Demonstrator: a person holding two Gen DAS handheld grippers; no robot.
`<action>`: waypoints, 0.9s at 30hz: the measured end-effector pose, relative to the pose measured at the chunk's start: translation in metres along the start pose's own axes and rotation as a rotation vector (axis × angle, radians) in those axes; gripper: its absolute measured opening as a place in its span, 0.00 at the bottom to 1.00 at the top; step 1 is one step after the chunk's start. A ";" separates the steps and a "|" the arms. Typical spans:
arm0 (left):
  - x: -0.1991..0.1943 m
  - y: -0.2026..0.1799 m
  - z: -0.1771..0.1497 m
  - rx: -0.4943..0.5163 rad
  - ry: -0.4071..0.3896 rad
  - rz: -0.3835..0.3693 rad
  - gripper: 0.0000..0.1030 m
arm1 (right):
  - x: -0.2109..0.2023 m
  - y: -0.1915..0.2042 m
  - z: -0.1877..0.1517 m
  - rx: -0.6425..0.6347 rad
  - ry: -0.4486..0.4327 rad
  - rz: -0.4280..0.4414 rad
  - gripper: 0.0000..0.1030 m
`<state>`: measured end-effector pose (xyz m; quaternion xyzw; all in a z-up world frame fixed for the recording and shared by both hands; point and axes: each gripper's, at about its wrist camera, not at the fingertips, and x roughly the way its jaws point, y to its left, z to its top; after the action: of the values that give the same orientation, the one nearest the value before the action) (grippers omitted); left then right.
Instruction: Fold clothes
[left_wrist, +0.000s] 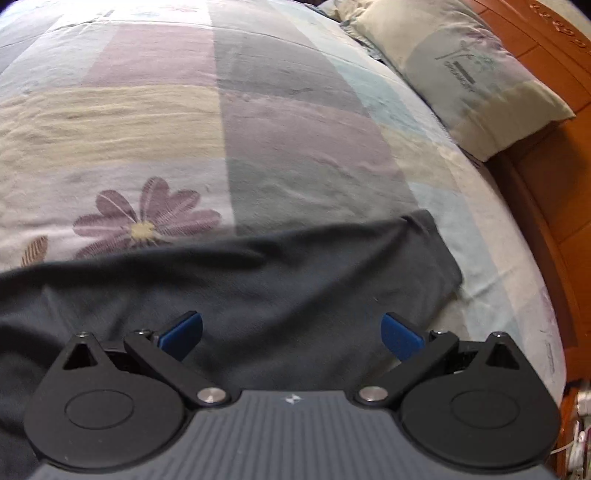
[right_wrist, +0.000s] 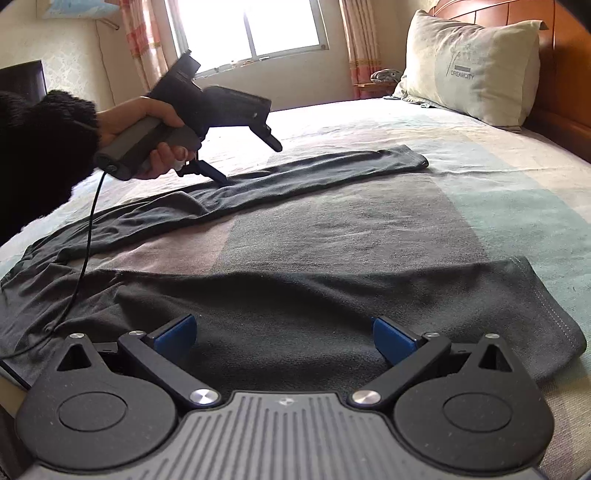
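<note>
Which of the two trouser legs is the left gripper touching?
The far trouser leg, toward the window: the left gripper has one finger pressed on it. The near leg lies untouched.

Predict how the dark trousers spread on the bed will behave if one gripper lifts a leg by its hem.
The dark trousers look like thin knit, lying wrinkled, so they would probably drape limply. The long leg would likely trail across the bedsheet rather than rise whole. The open right gripper would need a firm pinch.
</note>
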<state>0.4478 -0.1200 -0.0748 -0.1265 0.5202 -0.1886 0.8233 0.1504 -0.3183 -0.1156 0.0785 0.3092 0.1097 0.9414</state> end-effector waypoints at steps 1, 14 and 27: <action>0.000 -0.004 -0.008 0.000 0.018 -0.022 0.99 | 0.000 0.000 0.000 0.001 0.001 0.000 1.00; -0.095 -0.016 -0.052 0.058 0.124 0.007 0.99 | 0.007 0.017 -0.009 -0.120 0.017 -0.087 1.00; -0.191 0.095 -0.163 -0.098 0.081 0.095 0.99 | 0.013 0.026 -0.017 -0.135 -0.032 -0.159 1.00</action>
<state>0.2434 0.0476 -0.0288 -0.1339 0.5673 -0.1286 0.8023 0.1459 -0.2886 -0.1309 -0.0083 0.2914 0.0538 0.9551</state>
